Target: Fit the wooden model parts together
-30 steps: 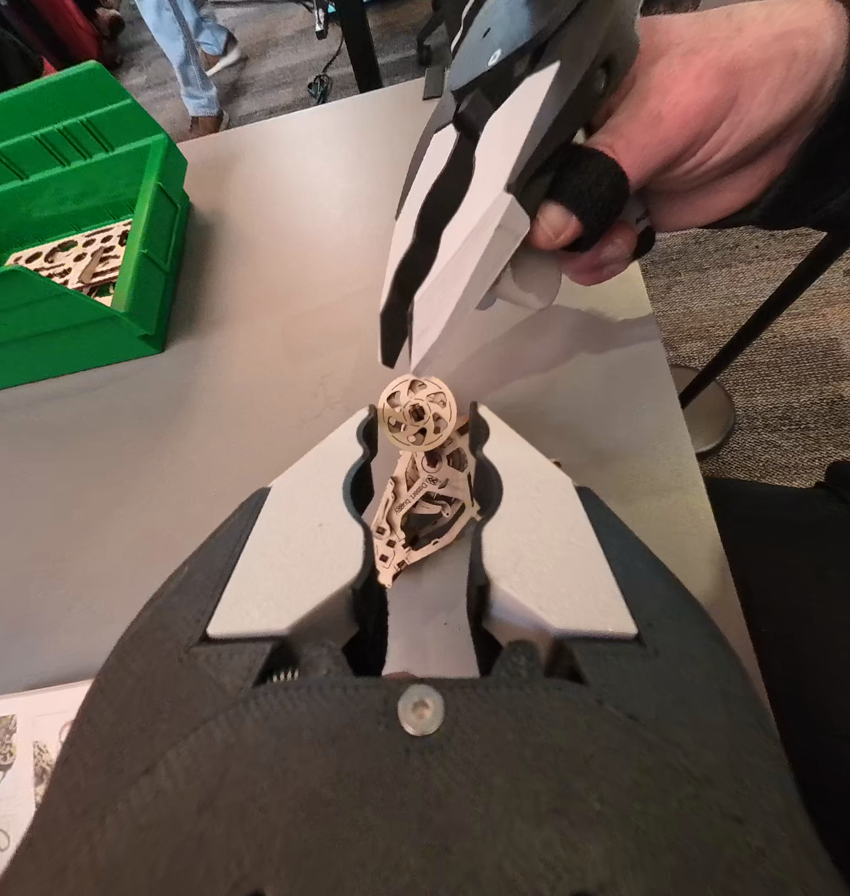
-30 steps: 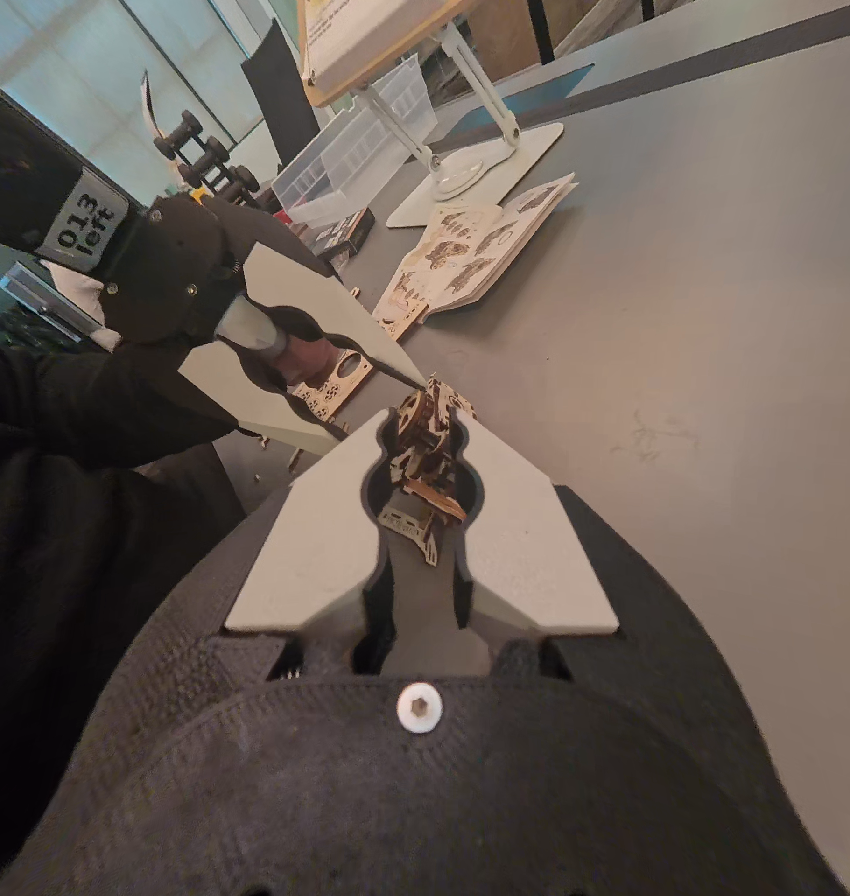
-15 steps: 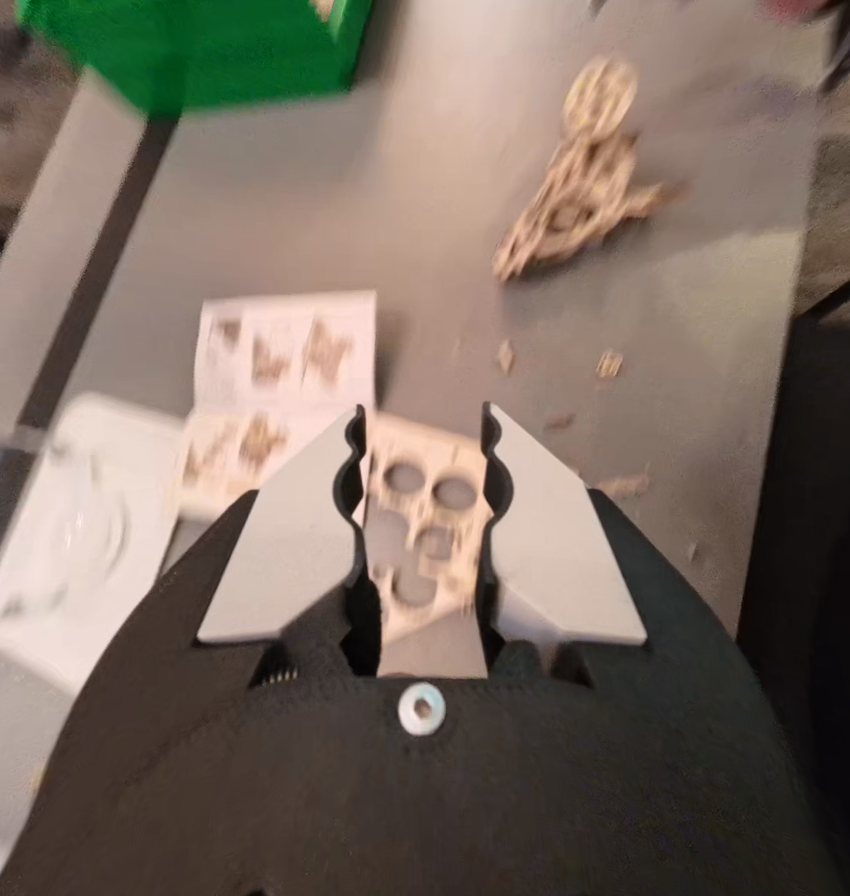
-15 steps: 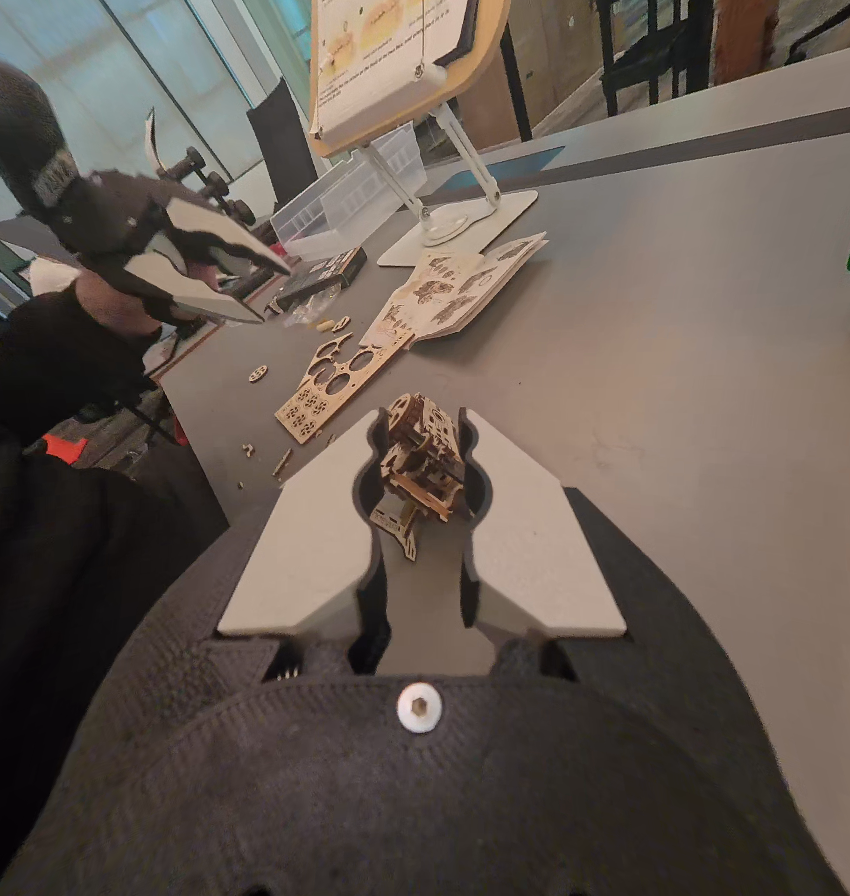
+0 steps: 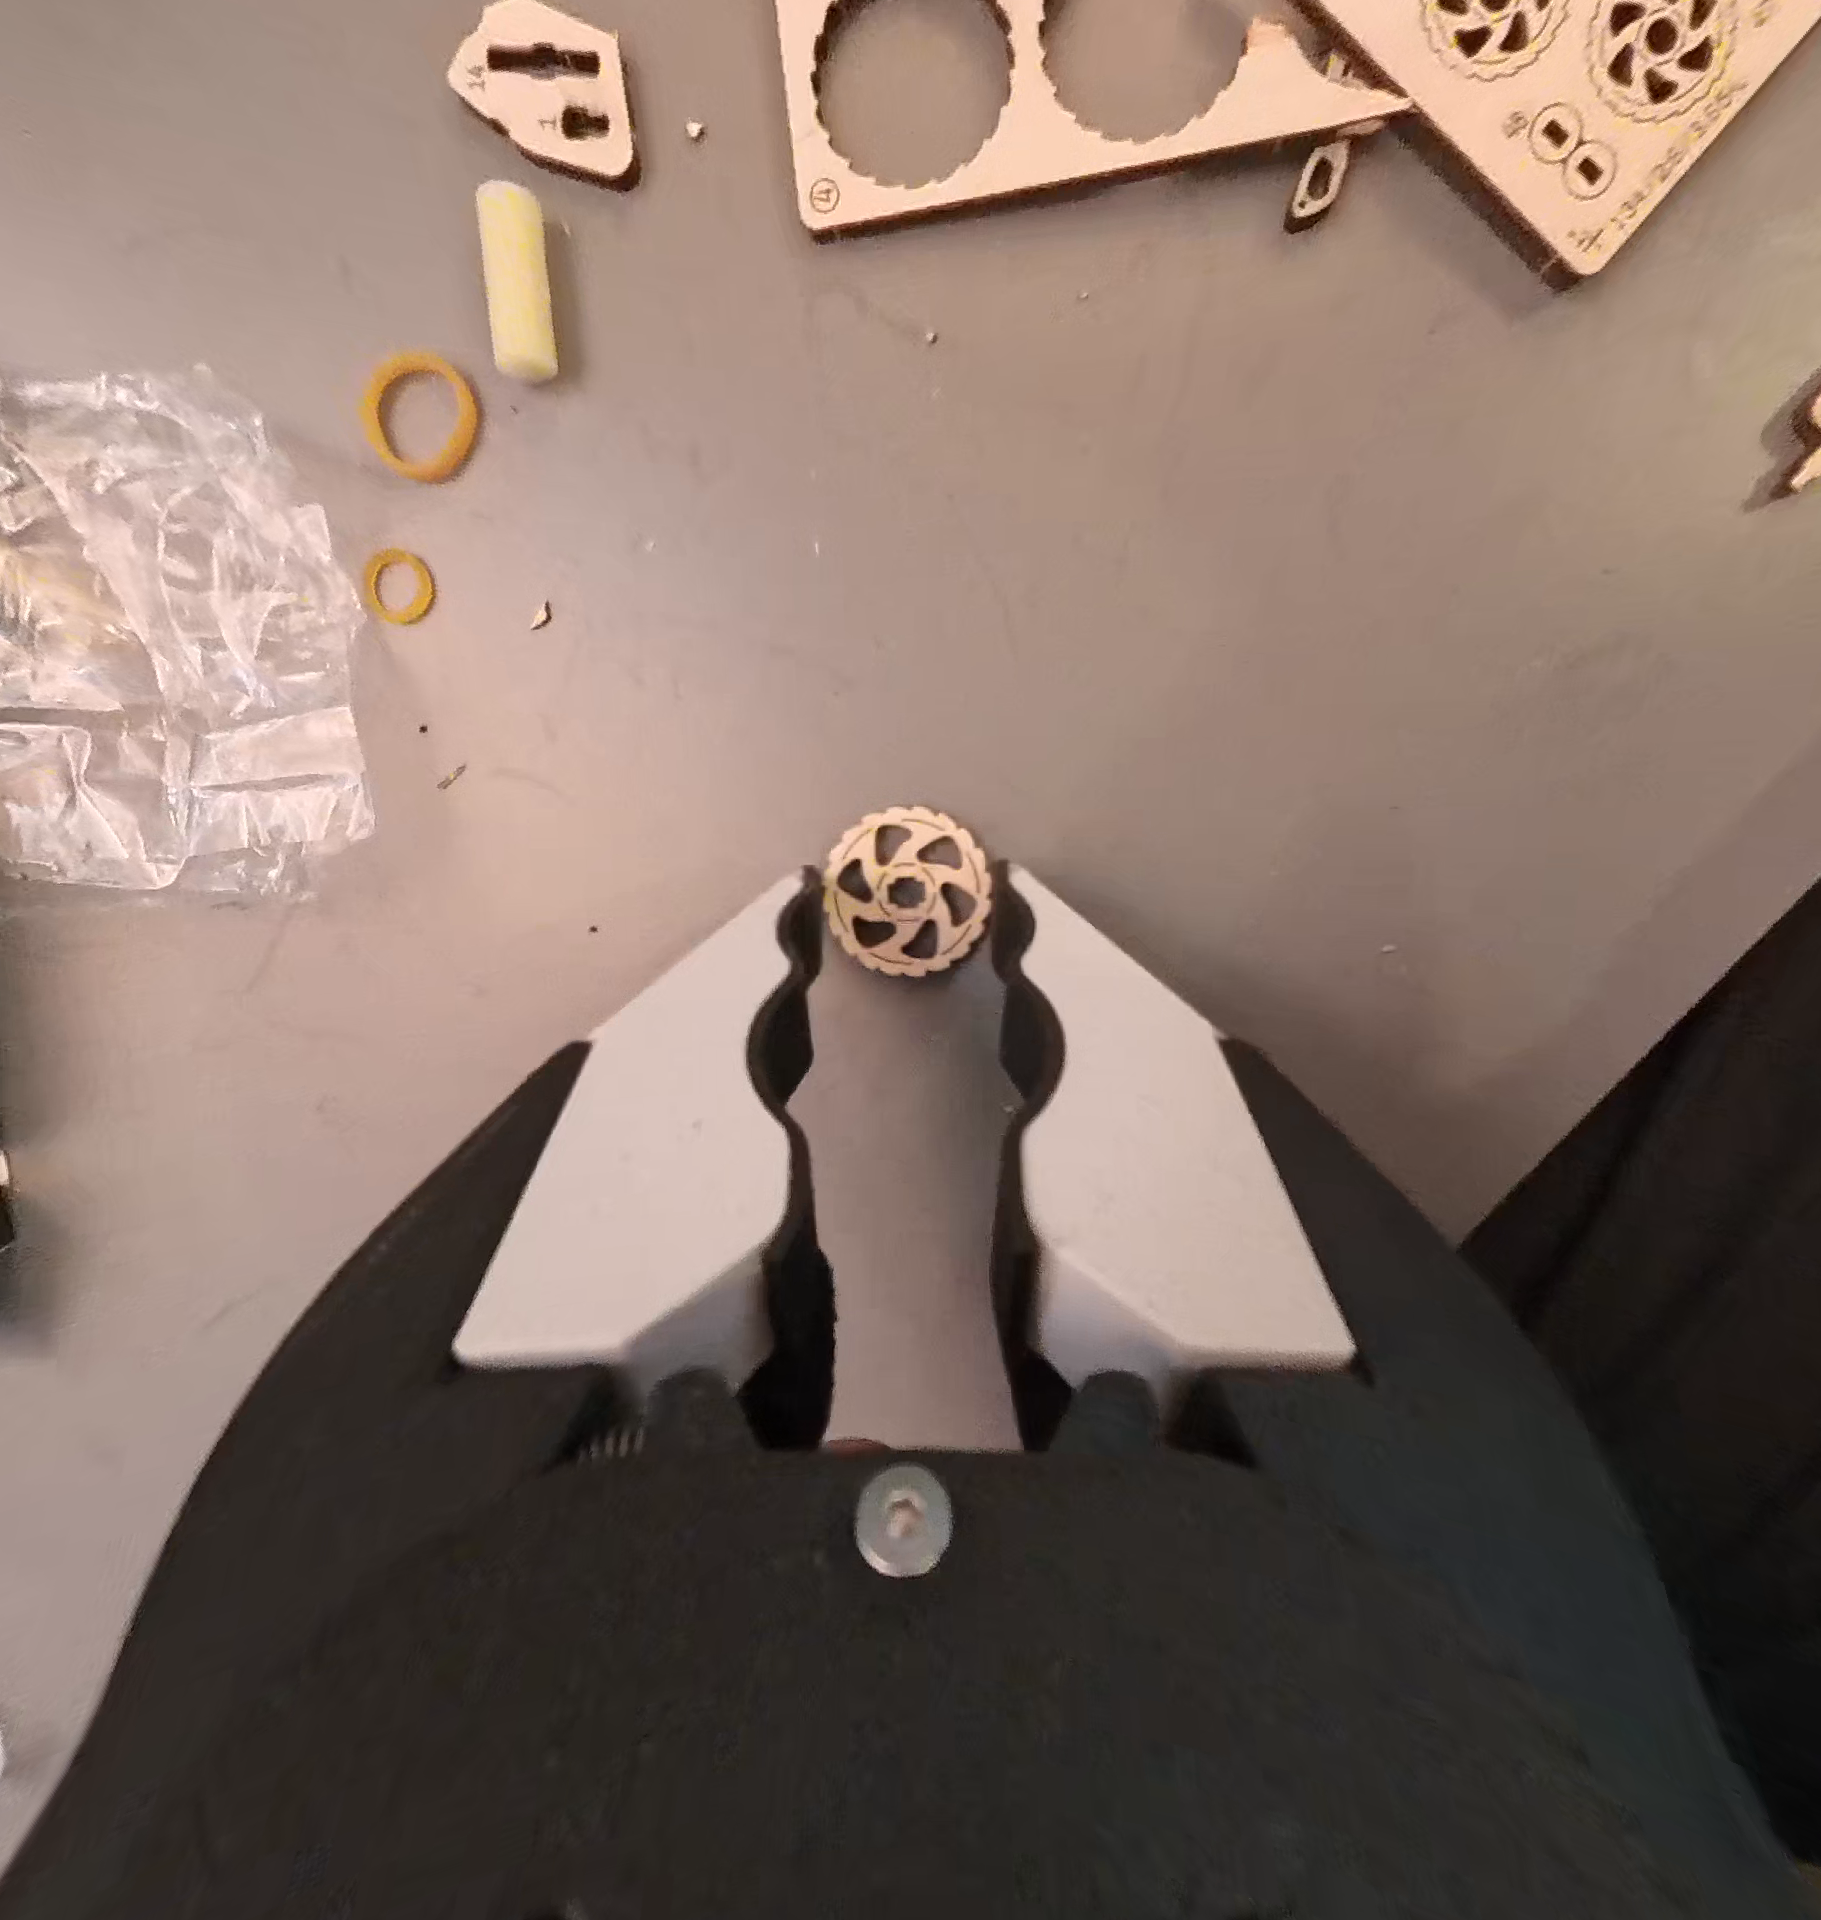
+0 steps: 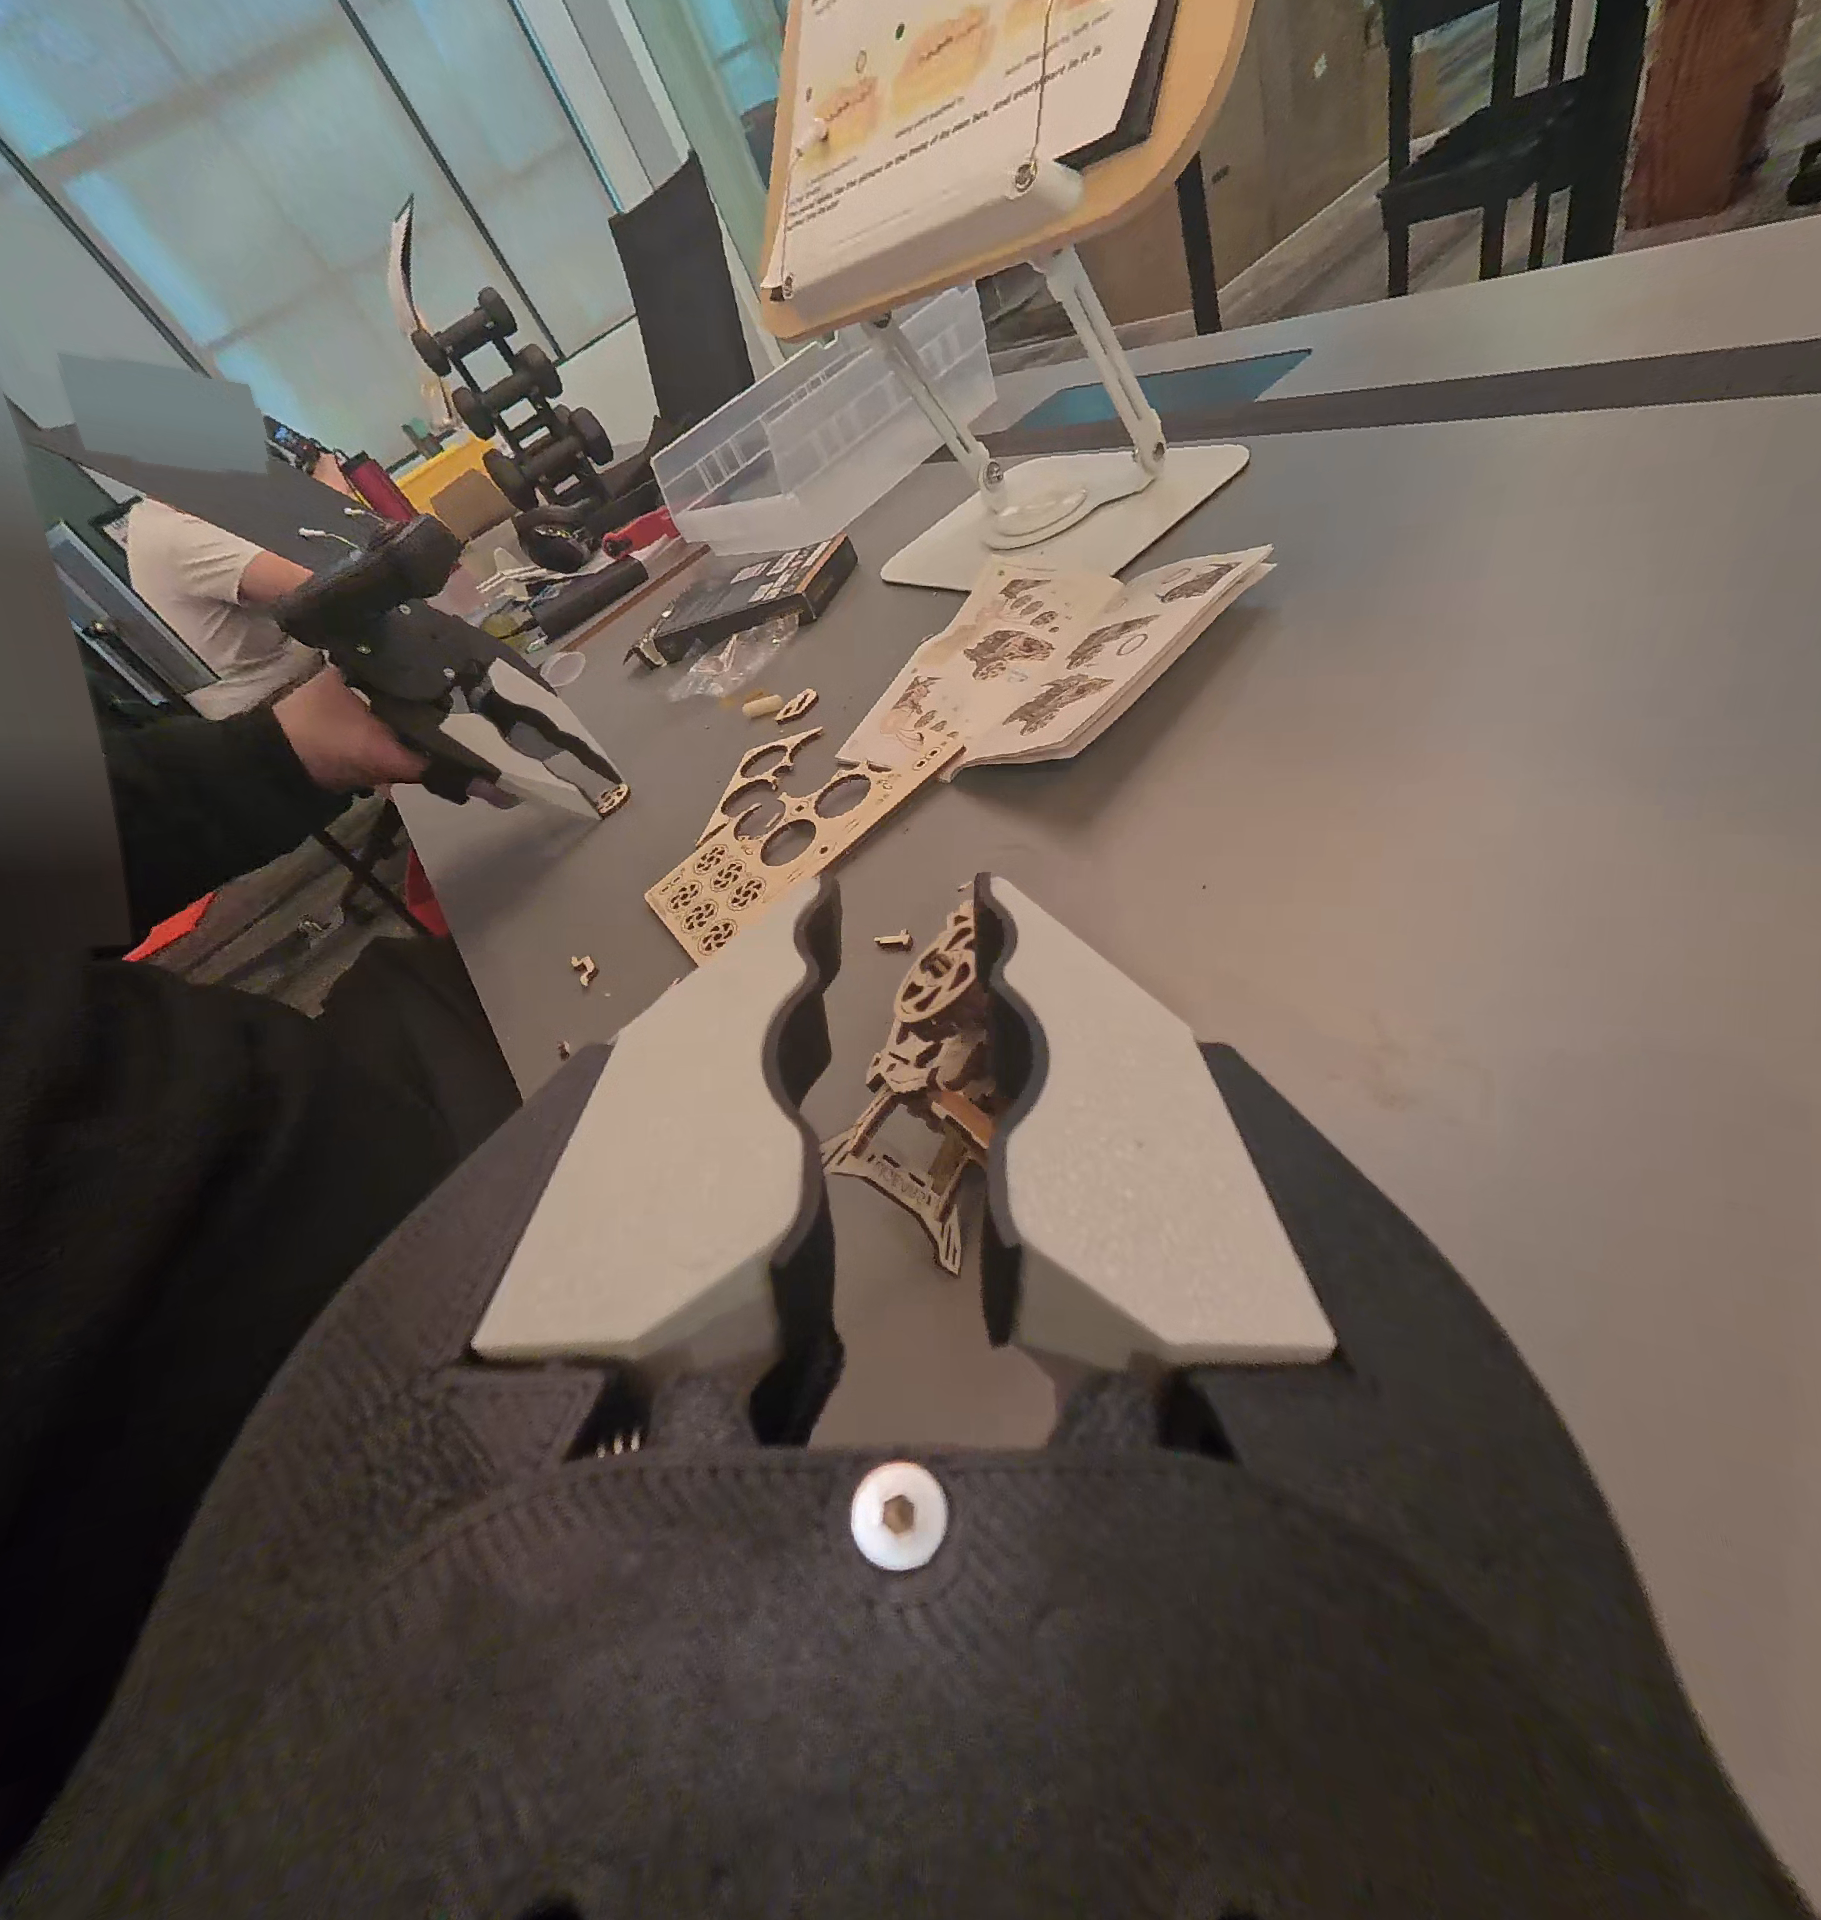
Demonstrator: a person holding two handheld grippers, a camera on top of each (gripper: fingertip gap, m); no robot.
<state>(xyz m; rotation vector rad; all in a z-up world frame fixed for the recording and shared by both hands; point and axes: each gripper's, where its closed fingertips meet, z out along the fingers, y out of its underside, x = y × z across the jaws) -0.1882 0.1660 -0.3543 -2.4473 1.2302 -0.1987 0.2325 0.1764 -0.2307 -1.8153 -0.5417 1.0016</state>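
Item: left claw (image 5: 907, 902). Pinched at its tips on a small toothed wooden gear wheel (image 5: 907, 902), held just above the grey desk (image 5: 1197, 644). A second ago this claw gripped the partly built model together with the right one; it has since swung away to the loose parts and taken up the wheel.

Item: right claw (image 6: 911, 914). Now spread wider than half a second ago, with a clear gap on the left of the partly built wooden model (image 6: 932, 1070). The model sits between the fingers, close against the right one; whether it is gripped or merely resting on the desk cannot be told.

Item: desk clutter near the left claw. Punched-out wooden part sheets (image 5: 1072, 94), a small flat wooden plate (image 5: 553, 88), two yellow rubber rings (image 5: 420, 416), a pale cylindrical stick (image 5: 516, 281), crumpled clear plastic wrap (image 5: 147, 644).

Item: instruction booklet (image 6: 1072, 644), open, beyond the sheets.

Assessment: next part fetched; the wheel likely needs carrying back and seating on the model.
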